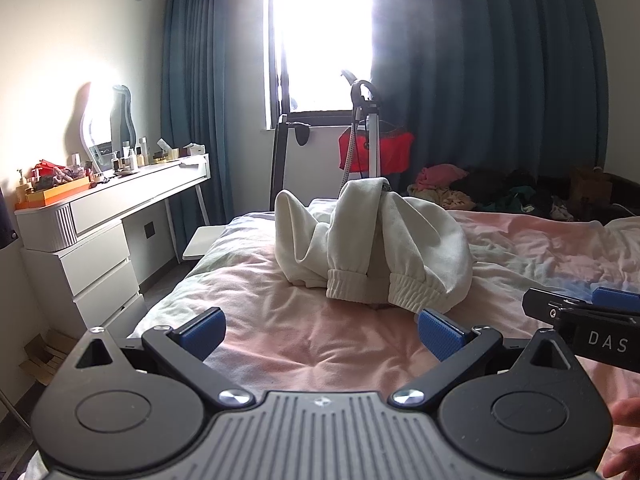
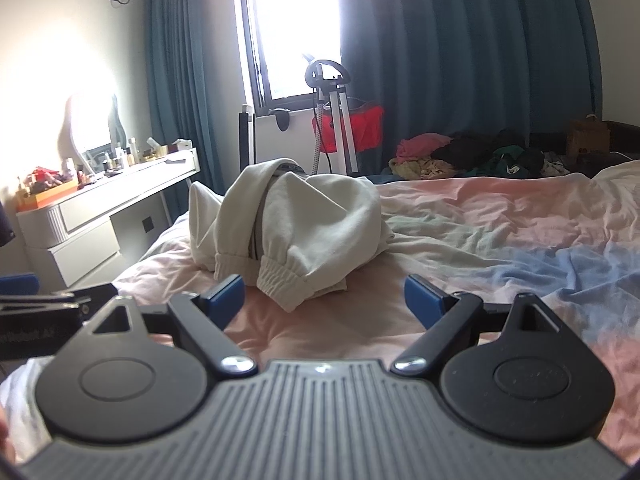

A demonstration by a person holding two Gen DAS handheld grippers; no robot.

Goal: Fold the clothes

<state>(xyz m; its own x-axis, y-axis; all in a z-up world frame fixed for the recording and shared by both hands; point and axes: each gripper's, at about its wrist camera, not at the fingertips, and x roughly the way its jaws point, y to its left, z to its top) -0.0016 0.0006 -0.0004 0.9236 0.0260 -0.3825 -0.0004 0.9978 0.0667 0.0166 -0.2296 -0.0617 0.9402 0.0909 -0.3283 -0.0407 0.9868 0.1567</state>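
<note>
A cream sweatpants garment [image 1: 372, 240] lies crumpled in a heap on the bed, its two ribbed cuffs [image 1: 348, 286] facing me. It also shows in the right wrist view [image 2: 296, 232]. My left gripper [image 1: 320, 330] is open and empty, low over the pink sheet just in front of the cuffs. My right gripper [image 2: 324, 300] is open and empty, also just short of the cuffs. The right gripper's side shows at the right edge of the left wrist view [image 1: 584, 320]. The left gripper shows at the left edge of the right wrist view [image 2: 40, 308].
The bed [image 1: 304, 344] has a rumpled pink, green and blue sheet. A white dresser [image 1: 104, 232] with bottles stands at left. A garment steamer stand [image 1: 368, 128] with a red garment is by the window. A pile of clothes [image 2: 472, 156] lies at the far right.
</note>
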